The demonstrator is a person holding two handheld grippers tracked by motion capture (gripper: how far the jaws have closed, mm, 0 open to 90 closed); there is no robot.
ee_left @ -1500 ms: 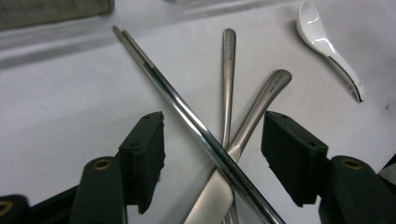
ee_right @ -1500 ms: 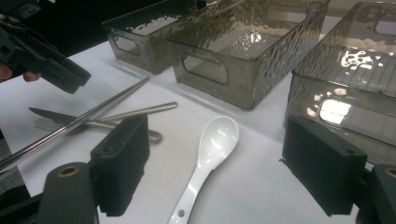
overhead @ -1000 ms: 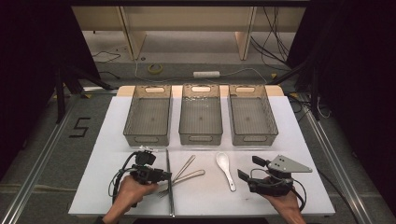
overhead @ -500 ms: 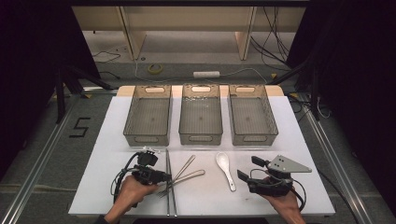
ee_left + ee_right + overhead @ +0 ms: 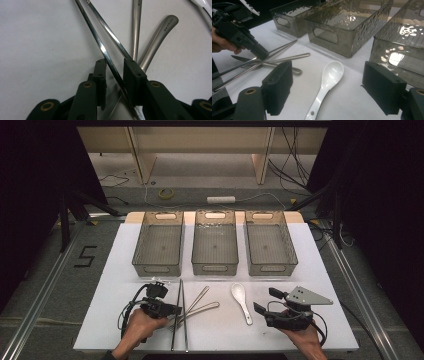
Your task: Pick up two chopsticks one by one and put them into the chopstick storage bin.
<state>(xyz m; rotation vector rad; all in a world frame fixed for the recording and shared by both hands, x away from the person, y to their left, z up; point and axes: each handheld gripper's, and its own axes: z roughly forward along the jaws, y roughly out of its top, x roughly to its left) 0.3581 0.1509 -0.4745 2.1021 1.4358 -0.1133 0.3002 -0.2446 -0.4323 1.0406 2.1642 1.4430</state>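
Two metal chopsticks (image 5: pixel 180 295) lie side by side near the table's front left and cross in the left gripper view (image 5: pixel 100 47). My left gripper (image 5: pixel 175 310) (image 5: pixel 115 65) is low over them. Its jaws have just been closing. One chopstick runs through the gap and the other passes under the right-hand jaw. A gap still shows beside the stick, so the pads do not press on it. Two grey metal cutlery handles (image 5: pixel 200 302) (image 5: pixel 157 35) lie just right of the chopsticks. A white ceramic spoon (image 5: pixel 241 301) (image 5: pixel 329 75) lies ahead of my right gripper (image 5: pixel 265 301) (image 5: pixel 328 75), which is wide open and empty.
Three empty smoky translucent bins stand in a row behind the cutlery: left (image 5: pixel 157 268), middle (image 5: pixel 215 268), right (image 5: pixel 272 268). All rest on a white tabletop (image 5: pixel 325 310). Its front edge runs just below both hands. Cables and a tape roll lie on the floor beyond.
The left gripper's jaws look slightly narrower over the chopsticks. Both hands and all the cutlery stay where they were.
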